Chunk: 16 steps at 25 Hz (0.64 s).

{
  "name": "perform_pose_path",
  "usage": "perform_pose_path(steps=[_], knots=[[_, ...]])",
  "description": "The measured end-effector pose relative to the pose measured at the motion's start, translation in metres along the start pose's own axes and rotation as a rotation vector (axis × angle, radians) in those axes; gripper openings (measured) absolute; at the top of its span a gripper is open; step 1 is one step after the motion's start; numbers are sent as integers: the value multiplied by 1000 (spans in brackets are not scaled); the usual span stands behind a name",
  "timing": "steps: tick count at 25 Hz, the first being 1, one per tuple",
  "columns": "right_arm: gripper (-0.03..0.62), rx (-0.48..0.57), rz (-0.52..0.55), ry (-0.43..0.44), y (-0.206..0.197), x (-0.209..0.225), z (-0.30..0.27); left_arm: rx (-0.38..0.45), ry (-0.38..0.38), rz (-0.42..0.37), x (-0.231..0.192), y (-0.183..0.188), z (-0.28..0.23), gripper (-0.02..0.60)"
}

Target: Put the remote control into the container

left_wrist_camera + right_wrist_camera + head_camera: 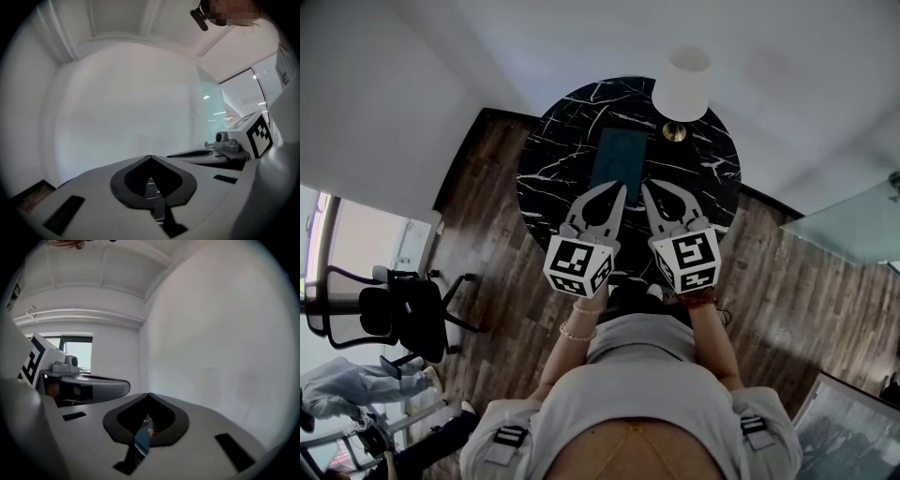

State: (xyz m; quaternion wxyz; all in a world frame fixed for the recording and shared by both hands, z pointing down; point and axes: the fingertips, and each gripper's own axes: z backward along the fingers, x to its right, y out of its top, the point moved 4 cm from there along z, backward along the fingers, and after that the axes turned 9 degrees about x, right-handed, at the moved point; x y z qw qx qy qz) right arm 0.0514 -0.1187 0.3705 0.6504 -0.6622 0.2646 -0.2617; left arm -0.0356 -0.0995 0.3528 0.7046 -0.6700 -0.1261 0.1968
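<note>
Both forearms reached forward from the person's body, holding the left gripper [619,193] and right gripper [648,193] side by side over the near part of the round black table [546,159], tips angled towards each other. Each gripper's jaws were pressed together with nothing between them. Just beyond the tips lay the teal container [609,178]; a faint darker shape inside it was possibly the remote control [622,150].

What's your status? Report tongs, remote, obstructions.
Left tongs shut, empty; right tongs shut, empty. Remote not made out; teal container lies ahead of the tips. Lamp stands beyond it, off the path.
</note>
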Motion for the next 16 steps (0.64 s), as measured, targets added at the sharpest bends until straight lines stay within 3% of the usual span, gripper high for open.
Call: perform_pose_path(steps=[16], knots=[[12,-2,9,5,4,-3,0,2,-9,1,-1,1,1,5]])
